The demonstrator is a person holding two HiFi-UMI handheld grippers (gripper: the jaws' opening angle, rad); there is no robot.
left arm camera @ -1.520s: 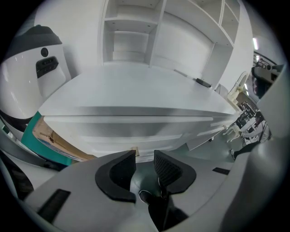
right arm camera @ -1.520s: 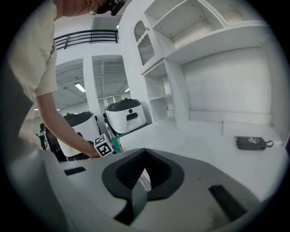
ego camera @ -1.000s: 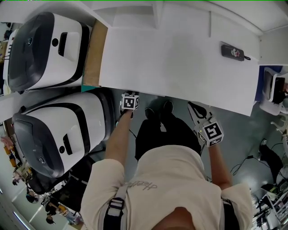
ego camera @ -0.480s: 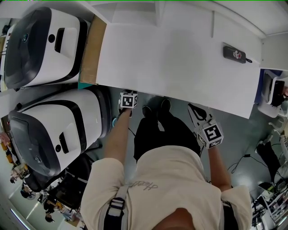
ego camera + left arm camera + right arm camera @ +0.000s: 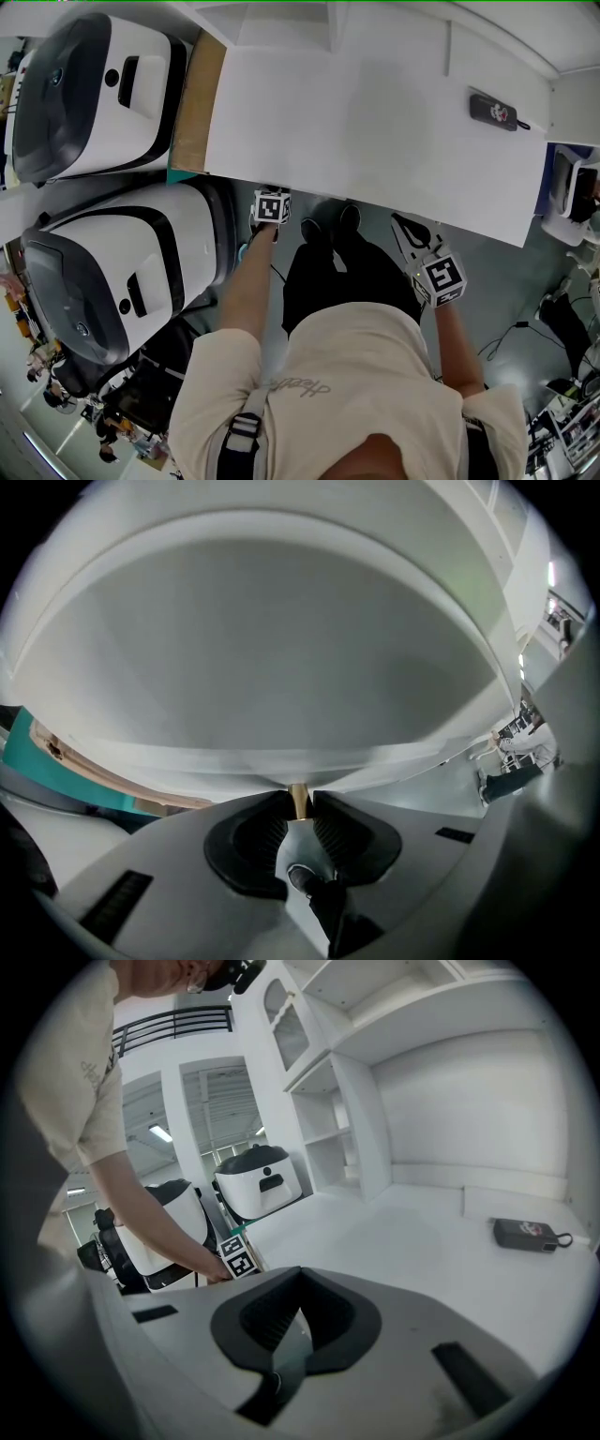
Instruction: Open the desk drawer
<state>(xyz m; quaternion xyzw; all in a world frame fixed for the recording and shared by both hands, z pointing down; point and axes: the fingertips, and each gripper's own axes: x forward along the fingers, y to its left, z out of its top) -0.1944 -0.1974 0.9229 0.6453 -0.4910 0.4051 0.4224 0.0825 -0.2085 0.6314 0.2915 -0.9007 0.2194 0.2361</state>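
Note:
The white desk (image 5: 375, 112) runs across the head view, and its white drawer front (image 5: 281, 667) fills the left gripper view. A small brass drawer knob (image 5: 298, 799) sticks out of it. My left gripper (image 5: 298, 803) has just been closing its jaws and now pinches that knob between its black pads. In the head view only its marker cube (image 5: 271, 208) shows, at the desk's front edge. My right gripper (image 5: 401, 223) (image 5: 300, 1274) hangs off the front edge further right, shut and holding nothing.
A black device with a cord (image 5: 495, 109) (image 5: 530, 1234) lies at the desk's far right. Two large white-and-black machines (image 5: 94, 94) (image 5: 122, 272) stand to the left, beside a cardboard panel (image 5: 195, 103). The person's shoes (image 5: 328, 230) are under the front edge. Cables (image 5: 525, 328) lie on the floor.
The head view has shifted a little. Both grippers stay where they were at the desk's front edge.

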